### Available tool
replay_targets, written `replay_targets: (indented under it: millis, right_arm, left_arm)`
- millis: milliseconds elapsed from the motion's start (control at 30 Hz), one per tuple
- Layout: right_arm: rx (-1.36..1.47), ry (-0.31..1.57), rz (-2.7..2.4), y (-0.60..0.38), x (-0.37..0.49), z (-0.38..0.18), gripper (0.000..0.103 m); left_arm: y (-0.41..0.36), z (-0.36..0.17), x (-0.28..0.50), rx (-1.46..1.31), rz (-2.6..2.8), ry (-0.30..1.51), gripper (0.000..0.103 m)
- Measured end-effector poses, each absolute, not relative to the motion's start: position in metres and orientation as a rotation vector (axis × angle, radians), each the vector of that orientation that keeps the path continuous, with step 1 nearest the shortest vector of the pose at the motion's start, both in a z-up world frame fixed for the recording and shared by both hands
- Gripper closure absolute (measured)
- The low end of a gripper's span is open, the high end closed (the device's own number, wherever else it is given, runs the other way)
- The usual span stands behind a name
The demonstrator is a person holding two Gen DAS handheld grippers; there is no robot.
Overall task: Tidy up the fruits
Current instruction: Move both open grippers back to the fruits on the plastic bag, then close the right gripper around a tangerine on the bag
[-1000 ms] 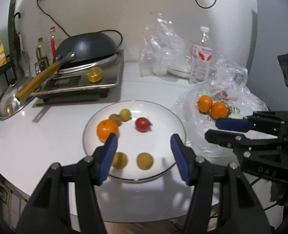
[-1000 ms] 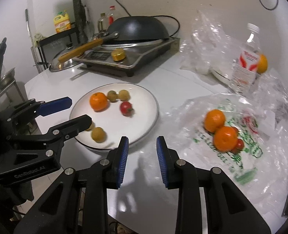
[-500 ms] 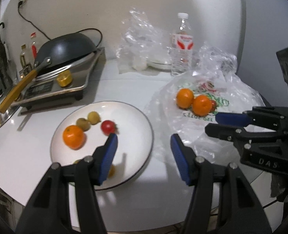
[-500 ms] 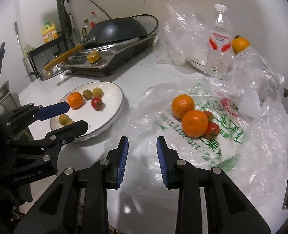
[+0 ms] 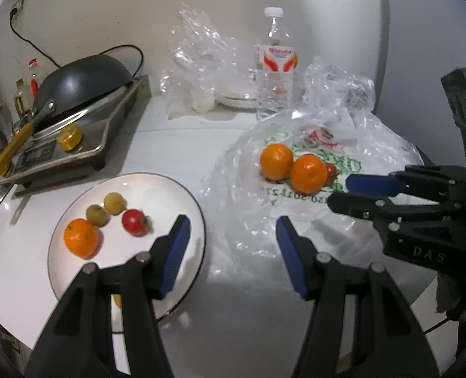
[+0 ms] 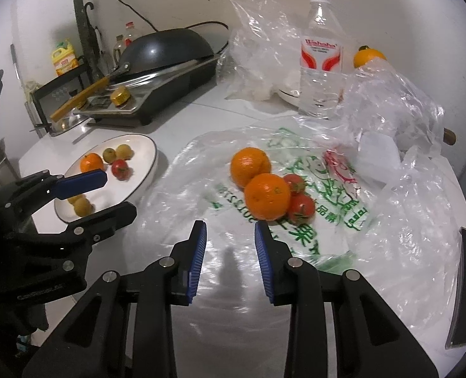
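Left wrist view: the left gripper (image 5: pixel 231 245) hangs above the white table (image 5: pixel 176 145) with its jaws parted and nothing between them. Its left finger overlaps the right rim of the white plate (image 5: pixel 173 186). The plate carries one orange (image 5: pixel 81 242), a cherry tomato (image 5: pixel 134 222) and two small yellow-green fruits (image 5: pixel 107 208) near its far side. A further yellowish fruit shows partly behind the left finger at the near rim. To the right, a clear printed plastic bag (image 5: pixel 296 220) lies flat on the table. On it sit two oranges (image 5: pixel 291 165), touching each other, with a red tomato just behind the right one. The right gripper (image 5: pixel 340 193) enters from the right edge, near these oranges. A water bottle (image 5: pixel 274 63) stands upright behind the bag. A dark wok (image 5: pixel 84 77) rests on a cooktop (image 5: pixel 107 138) at the left rear.

Right wrist view: the right gripper (image 6: pixel 230 239) points down at the plastic bag (image 6: pixel 176 220). Its jaws are opening, and nothing lies between them. The two oranges (image 6: pixel 259 182) lie just beyond the fingertips, with two tomatoes (image 6: pixel 300 203) touching them on the right. The left gripper (image 6: pixel 113 195) reaches over the near end of the plate (image 6: pixel 148 163), holding nothing. Another orange (image 6: pixel 368 56) sits at the rear, behind crumpled plastic.
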State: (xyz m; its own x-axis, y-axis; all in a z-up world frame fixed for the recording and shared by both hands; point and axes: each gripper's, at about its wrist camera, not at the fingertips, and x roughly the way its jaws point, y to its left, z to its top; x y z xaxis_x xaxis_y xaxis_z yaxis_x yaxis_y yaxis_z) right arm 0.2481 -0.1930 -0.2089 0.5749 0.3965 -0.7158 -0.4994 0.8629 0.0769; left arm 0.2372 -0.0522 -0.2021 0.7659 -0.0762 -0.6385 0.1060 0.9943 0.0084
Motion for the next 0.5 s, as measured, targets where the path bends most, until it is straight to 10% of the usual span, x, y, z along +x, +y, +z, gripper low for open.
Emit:
replay_targets:
  millis: [500]
  right_arm:
    - [-0.172, 0.822, 0.493, -0.196, 0.288, -0.217, 0.061]
  left_arm:
    - [-0.062, -0.21, 0.266, 0.033, -0.125, 0.713, 0.045]
